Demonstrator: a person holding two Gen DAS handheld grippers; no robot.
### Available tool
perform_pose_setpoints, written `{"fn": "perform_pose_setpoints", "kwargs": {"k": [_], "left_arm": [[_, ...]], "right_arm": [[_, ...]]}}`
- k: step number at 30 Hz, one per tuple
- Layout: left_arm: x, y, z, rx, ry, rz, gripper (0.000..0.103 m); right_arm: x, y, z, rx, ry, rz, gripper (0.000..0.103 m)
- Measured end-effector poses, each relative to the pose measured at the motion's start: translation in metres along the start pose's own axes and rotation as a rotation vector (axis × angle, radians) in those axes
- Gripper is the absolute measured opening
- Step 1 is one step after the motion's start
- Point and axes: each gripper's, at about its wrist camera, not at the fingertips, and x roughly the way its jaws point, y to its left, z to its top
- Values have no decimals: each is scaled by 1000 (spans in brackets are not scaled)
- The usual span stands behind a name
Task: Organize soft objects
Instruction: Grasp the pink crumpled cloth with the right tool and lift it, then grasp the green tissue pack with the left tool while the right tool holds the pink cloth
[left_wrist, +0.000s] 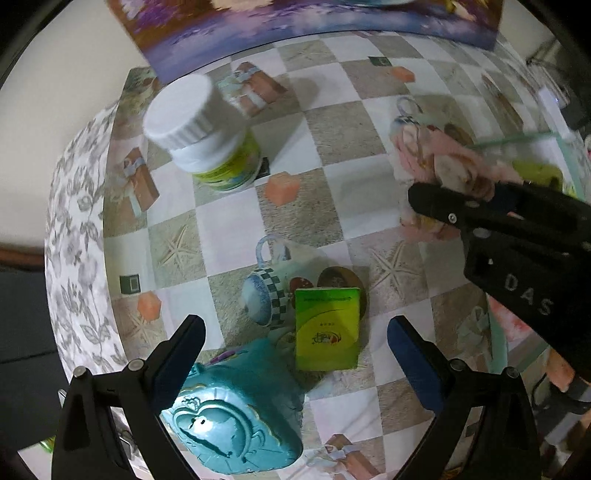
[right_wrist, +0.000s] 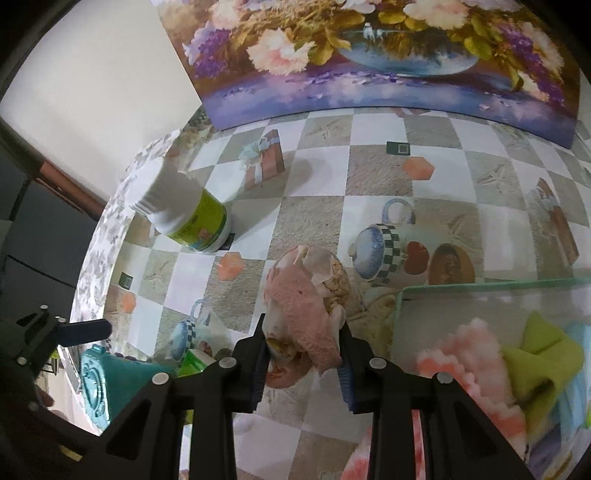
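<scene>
My right gripper (right_wrist: 303, 332) is shut on a pink plush toy (right_wrist: 299, 295) with a pale crumpled face, held just above the checkered tablecloth. The left wrist view shows the same gripper (left_wrist: 461, 194) and toy (left_wrist: 424, 158) at the right. Right of the toy stands a clear box with a green rim (right_wrist: 480, 285). It holds a pink fluffy item (right_wrist: 465, 354) and a lime cloth (right_wrist: 535, 362). My left gripper (left_wrist: 295, 325) points straight down, open and holding nothing. It hangs over a teal embossed pouch (left_wrist: 236, 413) and a small green box (left_wrist: 327, 328).
A white-capped bottle with a green label (left_wrist: 207, 136) stands near the table's left edge (left_wrist: 85, 229), where a floral cloth hangs down. A flower painting (right_wrist: 369, 55) leans at the back. The mugs, starfish and gift boxes are printed on the tablecloth.
</scene>
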Motion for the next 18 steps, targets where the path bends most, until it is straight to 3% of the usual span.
{"fn": "perform_pose_setpoints", "kwargs": {"k": [12, 18], "left_arm": [[30, -14, 3, 93, 68, 91, 98], [44, -14, 5, 85, 99, 76, 88]], "right_arm": [[-6, -10, 0, 32, 0, 4, 34], [-5, -14, -1, 46, 5, 5, 34]]}}
